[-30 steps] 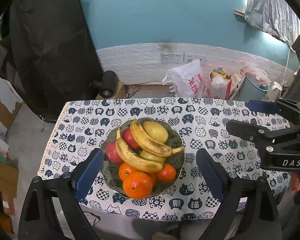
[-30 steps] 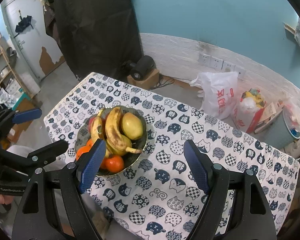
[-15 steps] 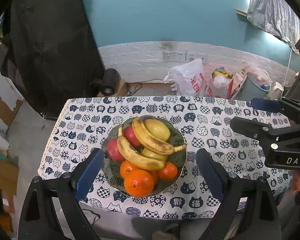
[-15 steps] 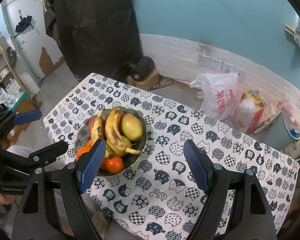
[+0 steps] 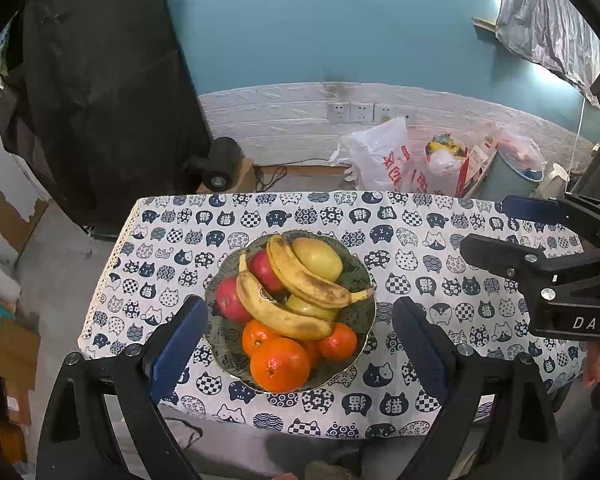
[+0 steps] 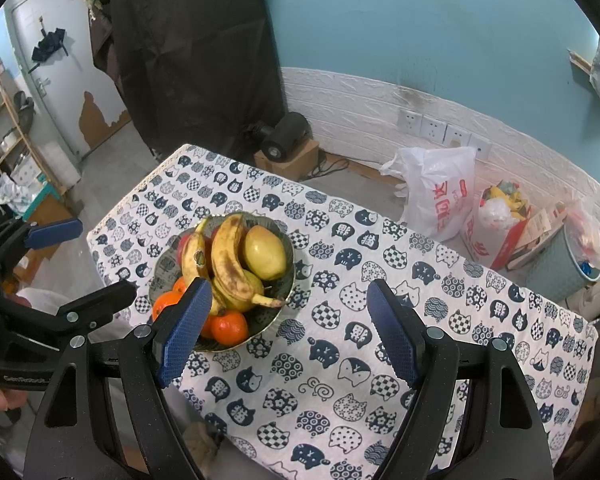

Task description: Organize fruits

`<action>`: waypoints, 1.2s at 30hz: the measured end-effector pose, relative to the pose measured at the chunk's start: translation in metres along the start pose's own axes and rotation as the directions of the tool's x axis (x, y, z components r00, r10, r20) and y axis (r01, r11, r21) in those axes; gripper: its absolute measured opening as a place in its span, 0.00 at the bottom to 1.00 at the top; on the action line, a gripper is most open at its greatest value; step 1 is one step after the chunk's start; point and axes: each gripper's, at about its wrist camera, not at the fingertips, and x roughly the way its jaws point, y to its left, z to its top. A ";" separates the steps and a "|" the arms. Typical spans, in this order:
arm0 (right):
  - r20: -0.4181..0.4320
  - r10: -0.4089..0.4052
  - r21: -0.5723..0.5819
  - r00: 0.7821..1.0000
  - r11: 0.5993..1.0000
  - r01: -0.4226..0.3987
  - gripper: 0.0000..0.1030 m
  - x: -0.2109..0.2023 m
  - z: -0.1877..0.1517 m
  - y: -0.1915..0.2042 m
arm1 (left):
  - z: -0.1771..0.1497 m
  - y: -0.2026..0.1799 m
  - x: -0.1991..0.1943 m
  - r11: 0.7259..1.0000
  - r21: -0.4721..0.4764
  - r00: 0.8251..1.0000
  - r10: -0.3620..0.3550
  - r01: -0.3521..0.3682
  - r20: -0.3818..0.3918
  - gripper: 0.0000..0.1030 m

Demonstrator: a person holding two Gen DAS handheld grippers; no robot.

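Observation:
A patterned bowl stands left of centre on the cat-print tablecloth. It holds two spotted bananas, yellow pears, red apples and several oranges. My left gripper hovers open above the bowl's near side, its blue pads on either side of the fruit pile, touching nothing. My right gripper hangs open and empty over the cloth just right of the bowl. Each gripper shows in the other's view: the right gripper, the left gripper.
Behind the table, white plastic bags, a grey bin and a black device on a cardboard box sit on the floor by the wall. A black cloth hangs at the left. The cloth's right half is bare.

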 end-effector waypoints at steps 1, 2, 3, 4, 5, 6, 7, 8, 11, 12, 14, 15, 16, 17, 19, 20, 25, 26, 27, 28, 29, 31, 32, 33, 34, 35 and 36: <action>0.000 0.000 0.000 1.000 1.000 0.000 0.77 0.000 0.000 0.000 | 0.000 0.000 0.000 1.000 0.000 1.000 0.000 0.000 0.000 0.92; 0.000 0.000 0.000 1.000 1.000 0.000 0.77 0.000 0.000 0.000 | 0.000 0.000 0.000 1.000 0.000 1.000 0.001 -0.001 0.000 0.92; 0.001 0.000 0.000 1.000 1.000 0.000 0.77 0.000 0.000 0.000 | 0.000 0.000 0.000 1.000 -0.001 1.000 0.001 -0.001 0.000 0.92; 0.000 0.000 -0.001 1.000 1.000 0.000 0.77 0.000 0.000 0.000 | 0.000 0.000 0.000 1.000 -0.001 1.000 0.001 -0.001 0.000 0.92; 0.000 -0.001 -0.002 1.000 1.000 0.001 0.77 0.000 0.000 0.001 | 0.000 0.000 0.000 1.000 -0.001 1.000 0.000 0.000 0.000 0.92; 0.000 -0.001 -0.001 1.000 1.000 0.001 0.77 0.000 0.000 0.000 | 0.000 0.000 0.000 1.000 -0.001 1.000 0.001 -0.001 -0.001 0.92; 0.000 -0.001 -0.001 1.000 1.000 0.001 0.77 0.000 0.000 0.000 | 0.000 0.000 0.000 1.000 -0.001 1.000 0.001 -0.001 -0.002 0.92; -0.001 -0.001 -0.001 1.000 1.000 0.001 0.77 0.000 0.000 0.001 | 0.000 0.000 0.000 1.000 -0.002 1.000 0.000 0.000 -0.001 0.92; -0.001 -0.001 0.000 1.000 1.000 0.001 0.77 0.000 0.000 0.001 | 0.000 0.000 0.000 1.000 -0.004 1.000 -0.001 0.001 -0.002 0.92; -0.001 -0.001 0.000 1.000 1.000 0.001 0.77 0.000 0.000 0.001 | -0.001 0.000 0.000 1.000 -0.006 1.000 -0.001 0.001 -0.002 0.92; -0.001 -0.002 -0.001 1.000 1.000 0.002 0.77 0.000 0.000 0.001 | -0.001 0.001 0.000 1.000 -0.007 1.000 0.000 0.000 -0.001 0.92; -0.001 -0.001 -0.001 1.000 1.000 0.001 0.77 0.001 0.000 0.001 | -0.001 0.001 0.000 1.000 -0.008 1.000 0.000 0.000 -0.001 0.92; -0.001 -0.001 -0.001 1.000 1.000 0.001 0.77 0.001 0.000 0.001 | -0.001 0.001 0.000 1.000 -0.008 1.000 0.000 0.000 0.000 0.92; -0.001 -0.002 -0.001 1.000 1.000 0.002 0.77 0.001 0.000 0.001 | -0.001 0.001 0.000 1.000 -0.008 1.000 -0.001 0.001 0.000 0.92; -0.001 -0.001 0.000 1.000 1.000 0.001 0.77 0.001 0.000 0.001 | -0.002 0.001 -0.001 1.000 -0.007 1.000 -0.006 0.006 0.000 0.92; -0.001 -0.002 0.000 1.000 1.000 0.002 0.77 0.001 0.000 0.001 | -0.001 0.000 -0.001 1.000 -0.008 1.000 -0.008 0.008 0.001 0.92; 0.000 -0.001 0.000 1.000 1.000 0.001 0.77 0.000 0.000 0.002 | -0.002 0.001 -0.003 1.000 -0.012 1.000 -0.002 0.002 0.015 0.92; 0.001 -0.001 -0.001 1.000 1.000 0.001 0.77 0.000 0.000 0.002 | -0.002 0.000 -0.004 1.000 -0.014 1.000 0.000 0.000 0.017 0.92; 0.000 -0.003 -0.001 1.000 1.000 0.003 0.77 0.000 0.000 0.001 | -0.002 0.001 -0.004 1.000 -0.017 1.000 0.003 -0.003 0.018 0.92; 0.001 -0.002 -0.001 1.000 1.000 0.002 0.77 0.000 0.000 0.001 | -0.002 0.001 -0.004 1.000 -0.020 1.000 0.004 -0.004 0.017 0.92; 0.000 -0.002 0.000 1.000 1.000 0.002 0.77 0.000 0.000 0.001 | -0.002 0.002 -0.003 1.000 -0.023 1.000 0.003 -0.003 0.015 0.92; -0.001 -0.003 0.000 1.000 1.000 0.003 0.77 0.000 0.000 0.001 | -0.003 0.002 -0.003 1.000 -0.027 1.000 -0.005 0.005 0.012 0.92; -0.001 -0.002 -0.001 1.000 1.000 0.002 0.77 0.000 0.000 0.001 | -0.003 0.001 -0.003 1.000 -0.025 1.000 -0.005 0.005 0.010 0.92; -0.001 -0.002 -0.001 1.000 1.000 0.002 0.77 0.000 0.000 0.001 | -0.003 0.001 -0.002 1.000 -0.021 1.000 -0.004 0.004 0.009 0.92; -0.001 -0.002 -0.003 1.000 1.000 0.002 0.77 0.000 0.000 0.001 | -0.003 -0.001 -0.002 1.000 -0.017 1.000 -0.003 0.003 0.008 0.92; 0.000 -0.002 -0.003 1.000 1.000 0.002 0.77 0.000 0.000 0.001 | -0.003 -0.002 -0.002 1.000 -0.014 1.000 0.000 0.001 0.005 0.92; 0.000 -0.002 -0.003 1.000 1.000 0.002 0.77 -0.001 0.000 0.001 | -0.003 -0.002 -0.002 1.000 -0.013 1.000 -0.001 0.001 0.002 0.92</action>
